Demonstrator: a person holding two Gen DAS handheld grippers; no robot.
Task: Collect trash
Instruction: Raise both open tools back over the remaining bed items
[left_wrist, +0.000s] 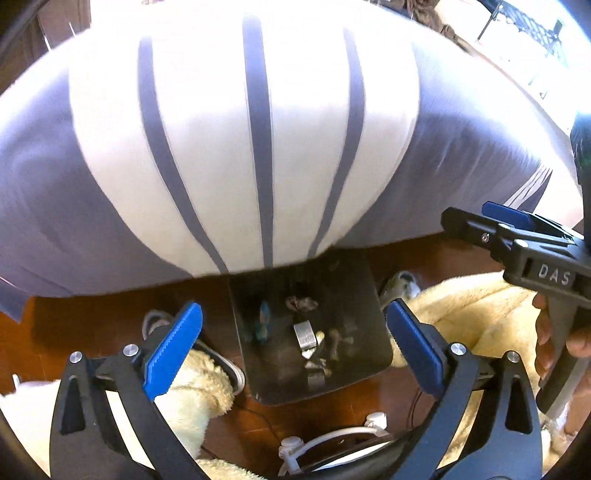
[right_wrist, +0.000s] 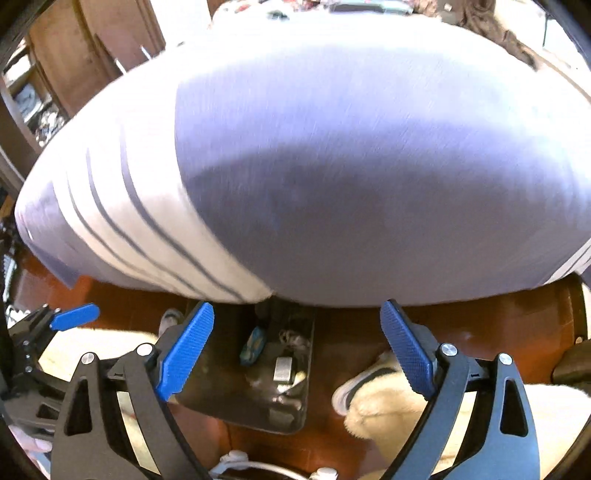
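Reading off the only legible text: raised letters "DAS" on the black body of the right gripper (left_wrist: 517, 229), seen from the left wrist view at the right edge; anything after the S is cut off by the frame. A hand (left_wrist: 550, 347) wraps its handle, only partly visible.

Left gripper (left_wrist: 293, 354): fingers spread wide, nothing between them. Blue pads are ridged like a file; black frame, silver pivot bolts.

Right gripper in its own view (right_wrist: 297, 354): likewise spread apart and empty, blue pads cross-hatched. The left gripper's blue tip (right_wrist: 74, 316) pokes in at the far left.

Bin (left_wrist: 310, 332): dark, rectangular with rounded corners, glossy walls, standing on reddish-brown polished floor (left_wrist: 85, 332) partly under the bed edge. Its far rim is hidden by the overhanging bedding. Trash sits inside it: a blue wrapper (right_wrist: 253, 345), a crumpled grey-white scrap (left_wrist: 301, 303), a flat silvery rectangular piece (right_wrist: 282, 368), and smaller pale bits too blurred to identify.

Bed cover (left_wrist: 258, 129): woven fabric, white panel with dark grey stripes, flanked by lavender-grey panels. Upper part is blown out by glare, and both views are motion-smeared.

Cream fleece fabric (left_wrist: 461, 317), plush and shaggy, lies on both sides of the bin. A white-soled shoe (right_wrist: 347, 395) shows beneath it, half covered. White cord with plastic toggles (left_wrist: 332, 435) at bottom centre, partly cut off.
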